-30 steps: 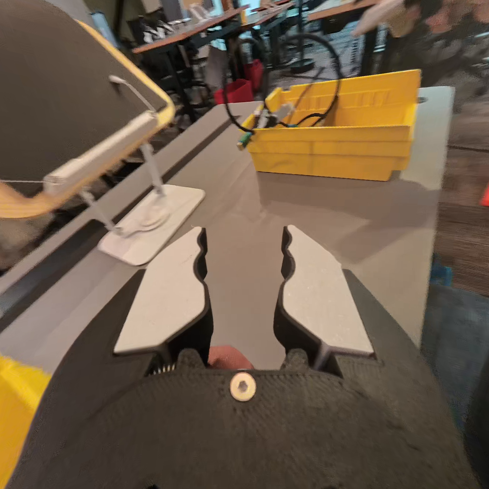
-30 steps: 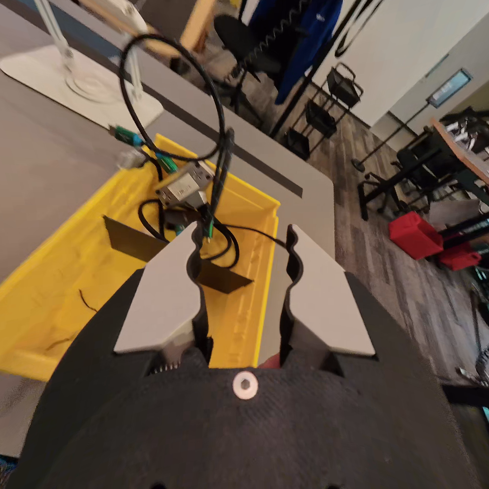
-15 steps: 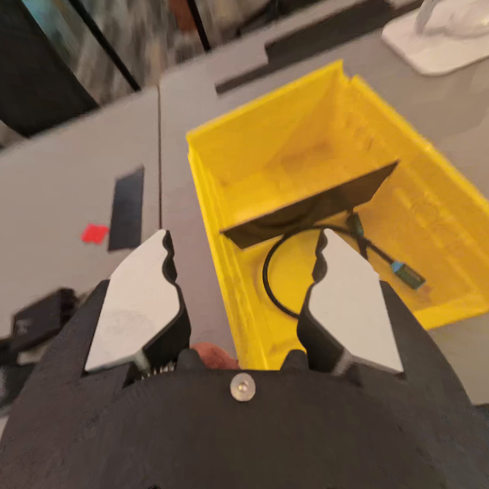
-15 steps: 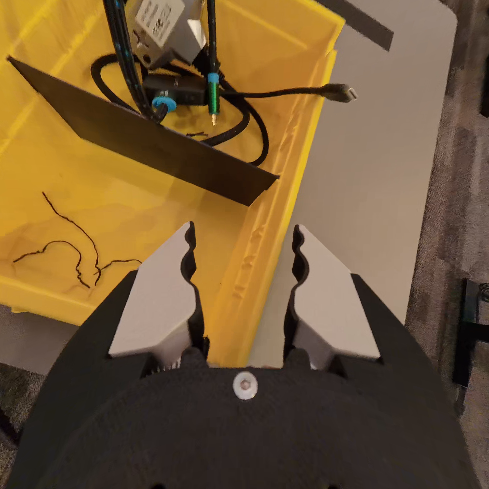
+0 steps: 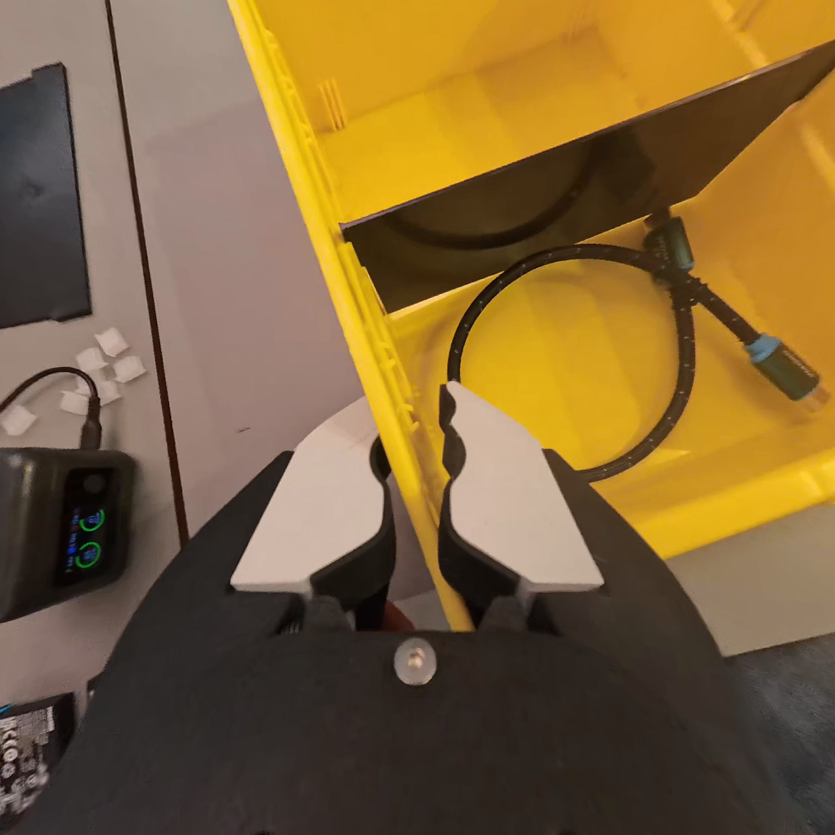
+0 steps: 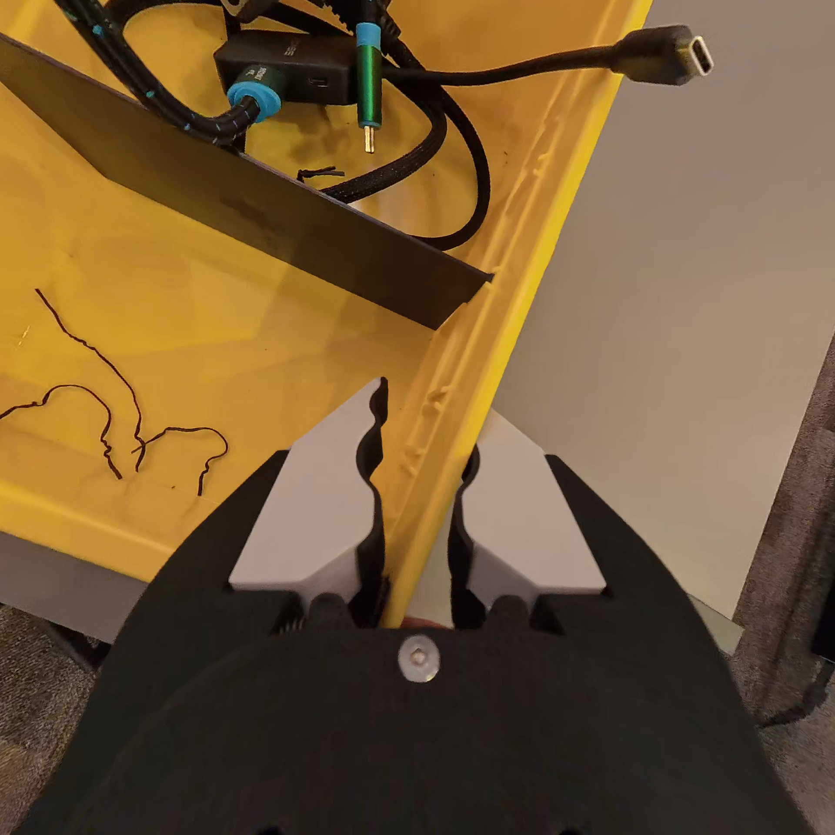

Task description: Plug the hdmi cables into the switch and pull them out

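Note:
My left gripper (image 5: 406, 406) is shut on the side wall of a yellow bin (image 5: 316, 180), one finger inside and one outside. In that bin's near compartment lies a braided black HDMI cable (image 5: 456, 343) with a blue-collared plug (image 5: 786, 375). My right gripper (image 6: 436, 397) is shut on the right wall of a yellow bin (image 6: 555, 158) in the same way. Behind that bin's black divider (image 6: 271, 226) sit a black switch box (image 6: 289, 68), a blue-collared HDMI plug (image 6: 253, 97) and a green plug (image 6: 369, 81). The cables run out of view at the top.
A black cable's small plug (image 6: 677, 58) hangs out over the bin rim above the grey table (image 6: 677, 316). Loose black threads (image 6: 104, 406) lie in the near compartment. Left of the left bin are a black device with a lit display (image 5: 58, 519), white scraps (image 5: 104, 361) and a black mat (image 5: 36, 194). Between my right fingertips and the blue-collared HDMI plug (image 6: 253, 97) there is roughly 11 cm.
Both grippers swung down from open, away from the bins, onto the bin walls. Their jaws have closed on the walls.

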Motion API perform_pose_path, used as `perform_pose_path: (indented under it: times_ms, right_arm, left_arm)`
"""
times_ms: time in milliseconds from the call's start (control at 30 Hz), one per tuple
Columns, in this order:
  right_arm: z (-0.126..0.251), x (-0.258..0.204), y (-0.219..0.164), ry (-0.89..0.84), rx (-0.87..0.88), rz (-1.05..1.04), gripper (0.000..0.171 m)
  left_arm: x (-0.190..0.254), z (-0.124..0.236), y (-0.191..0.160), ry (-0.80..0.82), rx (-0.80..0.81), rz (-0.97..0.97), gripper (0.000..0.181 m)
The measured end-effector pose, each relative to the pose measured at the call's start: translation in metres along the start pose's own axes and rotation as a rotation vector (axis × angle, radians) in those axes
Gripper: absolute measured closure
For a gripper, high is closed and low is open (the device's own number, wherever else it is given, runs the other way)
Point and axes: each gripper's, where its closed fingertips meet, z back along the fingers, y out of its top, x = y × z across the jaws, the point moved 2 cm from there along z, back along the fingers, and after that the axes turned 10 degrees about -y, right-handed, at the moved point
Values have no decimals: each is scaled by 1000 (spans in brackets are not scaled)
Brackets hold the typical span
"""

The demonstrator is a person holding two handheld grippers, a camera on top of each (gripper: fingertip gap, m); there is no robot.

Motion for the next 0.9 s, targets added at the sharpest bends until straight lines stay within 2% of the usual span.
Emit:
perform_pose_path:
  times_ms: [200, 533, 900]
  right_arm:
    - [1, -8, 4, 9, 27, -48, 151]
    - [4, -42, 19, 12, 86, -47, 144]
    - [4, -116, 58, 115, 187, -12, 126]
  left_arm:
    - [5, -1, 3, -36, 37, -3, 171]
    - [21, 5, 12, -75, 132, -26, 174]
    - [30, 23, 26, -71, 245, -11, 175]
